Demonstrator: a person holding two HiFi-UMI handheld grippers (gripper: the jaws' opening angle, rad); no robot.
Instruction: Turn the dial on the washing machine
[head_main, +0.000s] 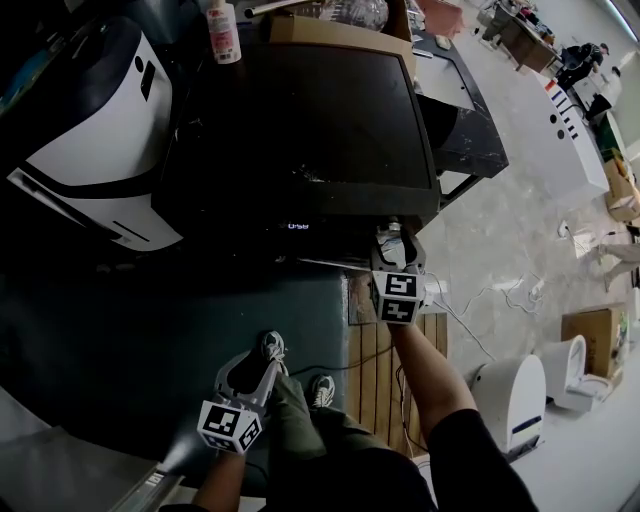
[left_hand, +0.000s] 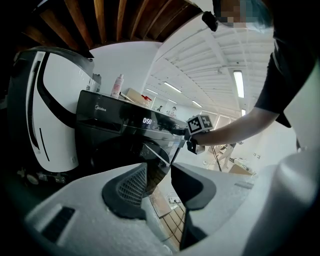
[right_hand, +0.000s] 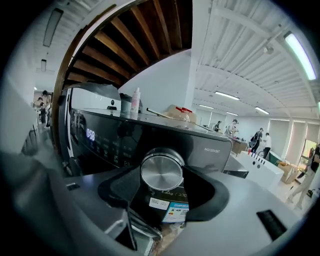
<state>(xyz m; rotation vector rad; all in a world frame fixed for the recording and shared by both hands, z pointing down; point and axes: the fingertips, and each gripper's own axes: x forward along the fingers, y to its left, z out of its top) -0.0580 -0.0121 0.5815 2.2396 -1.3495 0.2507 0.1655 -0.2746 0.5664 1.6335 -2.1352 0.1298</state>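
Note:
The black washing machine (head_main: 300, 120) stands in front of me, its lit display (head_main: 297, 226) on the front panel. In the head view my right gripper (head_main: 393, 238) reaches to the panel's right end and hides the dial there. In the right gripper view the round silver dial (right_hand: 161, 171) sits between the two dark pads, which meet its left and right rim with no gap showing; the right gripper (right_hand: 162, 176) looks shut on it. My left gripper (head_main: 268, 352) hangs low by my legs, away from the machine. Its jaws (left_hand: 157, 175) stand open with nothing between them.
A white appliance (head_main: 100, 130) stands left of the washer. A bottle (head_main: 223, 30) and a cardboard box (head_main: 340, 30) rest on the washer's top. Wooden slats (head_main: 375, 370) lie under my feet, and a white unit (head_main: 510, 400) sits on the floor to the right.

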